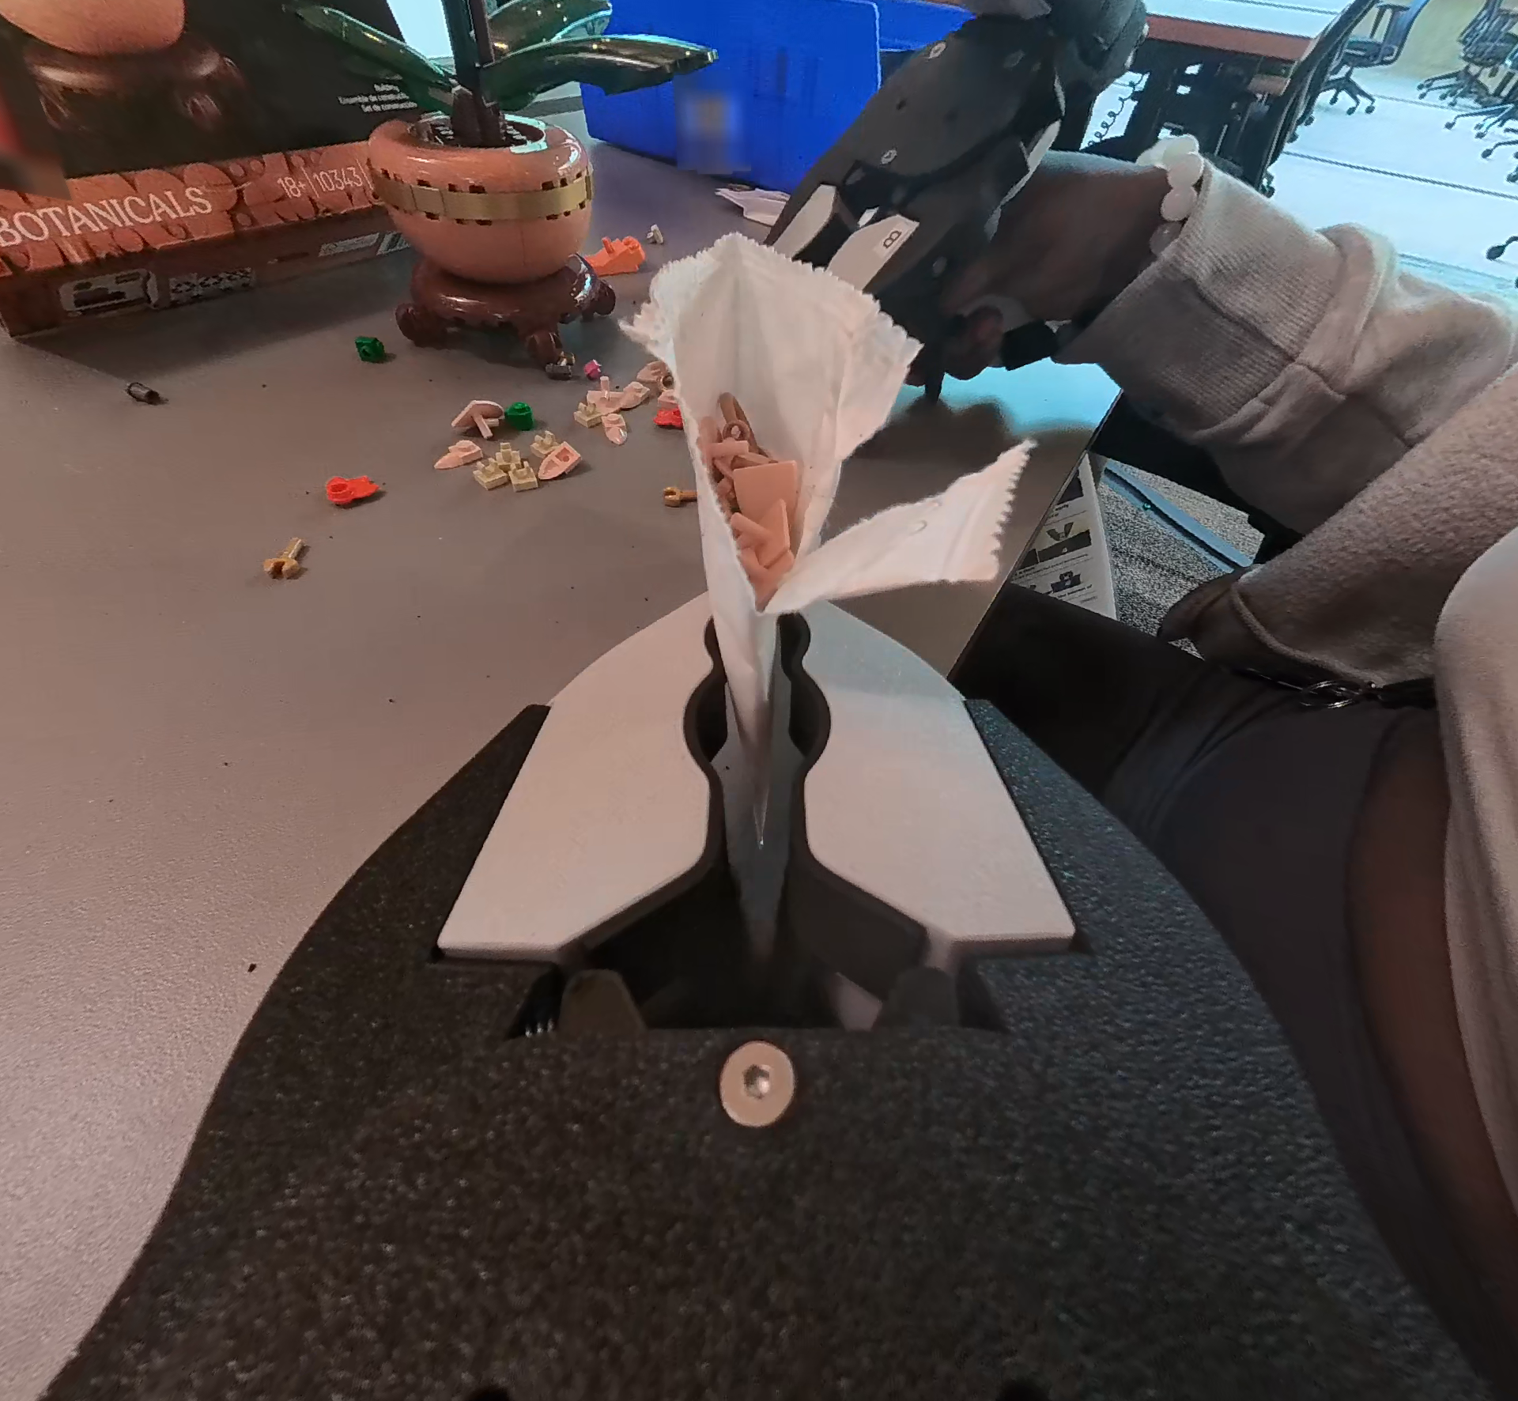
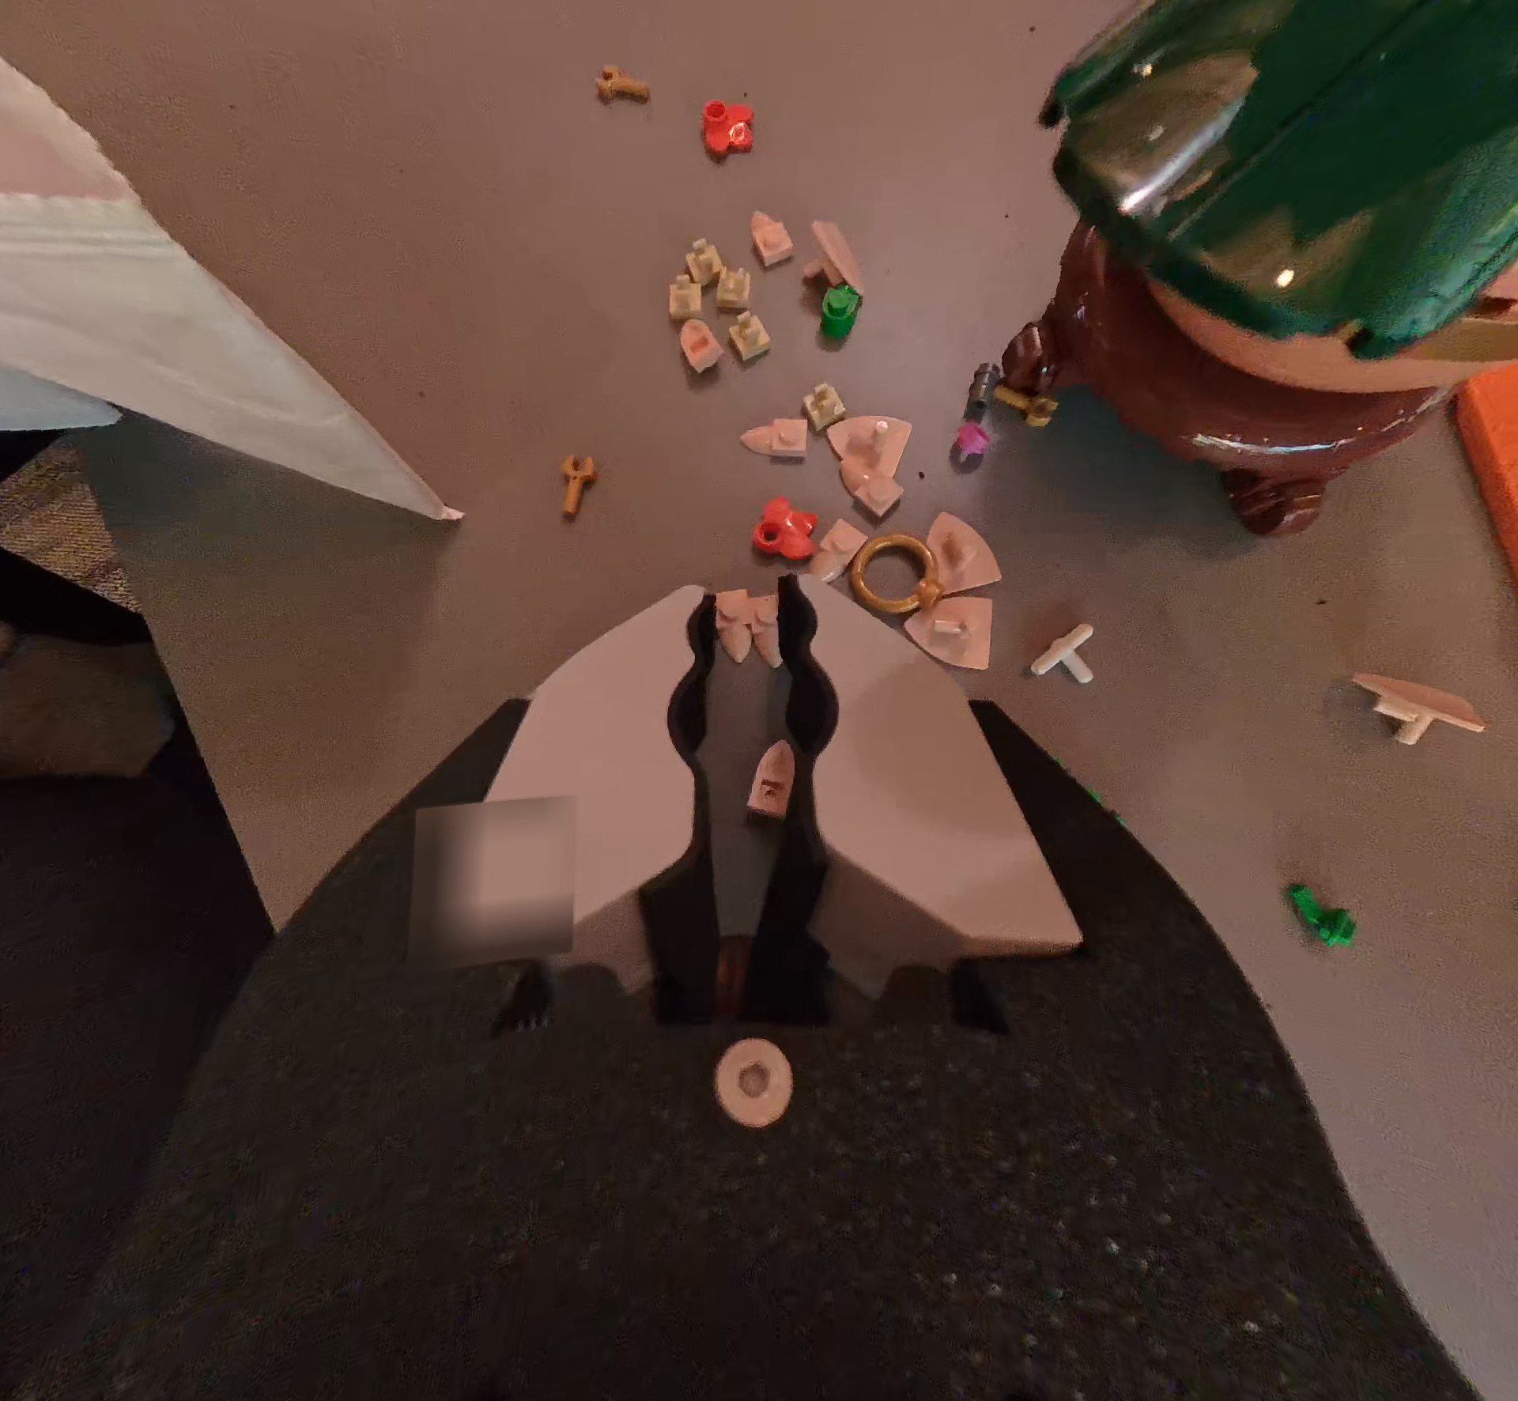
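Grey tabletop [image 1: 205, 704] stretched ahead of both claws, with a dark printed cardboard box [image 1: 164, 129] at its far left. Beside that box, well beyond the left gripper [image 1: 752, 622], stood a brick-built potted plant with a pink pot, gold band, brown stand and dark green leaves [image 1: 485, 211]; in the right wrist view the same plant loomed up and to the right of the right gripper [image 2: 743, 589]. A blue plastic bin [image 1: 739, 64] sat farther back.

The left gripper was clamped on the lower end of a white paper bag with serrated edges [image 1: 772, 376], which rose upright from its fingers, torn open at the side and showing pinkish plastic pieces [image 1: 752, 491] inside. The right gripper, held by a hand [image 1: 1068, 236] in a pale knitted sleeve, hung just behind the bag's top.

The right gripper's fingers stood slightly parted, gripping nothing, tips just above two small pale pink pointed pieces [image 2: 749, 626] on the table. Scattered pink, tan, red and green bricks [image 2: 780, 376] lay ahead of it; a gold ring piece [image 2: 891, 573] lay just right of its tips.
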`<state>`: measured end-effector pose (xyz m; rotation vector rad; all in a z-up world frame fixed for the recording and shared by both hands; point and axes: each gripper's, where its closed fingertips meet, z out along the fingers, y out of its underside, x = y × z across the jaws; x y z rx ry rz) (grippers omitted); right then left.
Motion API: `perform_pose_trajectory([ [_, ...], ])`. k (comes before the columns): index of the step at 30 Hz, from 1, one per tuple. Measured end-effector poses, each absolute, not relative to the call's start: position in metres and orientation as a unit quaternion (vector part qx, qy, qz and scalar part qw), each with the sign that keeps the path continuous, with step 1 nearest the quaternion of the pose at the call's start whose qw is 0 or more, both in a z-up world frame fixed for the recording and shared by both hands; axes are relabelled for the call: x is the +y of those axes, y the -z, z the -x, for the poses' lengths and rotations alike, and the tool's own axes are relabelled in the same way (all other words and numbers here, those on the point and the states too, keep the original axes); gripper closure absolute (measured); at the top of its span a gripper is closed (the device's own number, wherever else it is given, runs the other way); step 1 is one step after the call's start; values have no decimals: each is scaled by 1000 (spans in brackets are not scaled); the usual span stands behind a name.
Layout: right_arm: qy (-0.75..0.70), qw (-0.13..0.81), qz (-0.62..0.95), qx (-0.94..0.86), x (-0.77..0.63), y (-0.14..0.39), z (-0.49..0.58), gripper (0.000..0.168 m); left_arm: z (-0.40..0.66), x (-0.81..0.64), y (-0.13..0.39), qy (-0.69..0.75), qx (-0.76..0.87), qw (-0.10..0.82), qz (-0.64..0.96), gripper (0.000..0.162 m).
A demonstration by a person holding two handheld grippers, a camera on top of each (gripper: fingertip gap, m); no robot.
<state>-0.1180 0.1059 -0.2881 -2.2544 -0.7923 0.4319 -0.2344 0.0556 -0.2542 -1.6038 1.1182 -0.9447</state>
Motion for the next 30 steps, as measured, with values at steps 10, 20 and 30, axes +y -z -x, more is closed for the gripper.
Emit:
perform_pose_trajectory([
  [10, -207, 399, 833, -323, 98, 248, 135, 154, 235, 56, 254, 384, 455, 467, 654, 152],
  [20, -254, 455, 744, -418, 75, 194, 225, 153, 234, 56, 254, 382, 456, 468, 653, 152],
  [30, -270, 458, 749, -395, 75, 195, 213, 139, 234, 55, 254, 382, 456, 469, 653, 152],
])
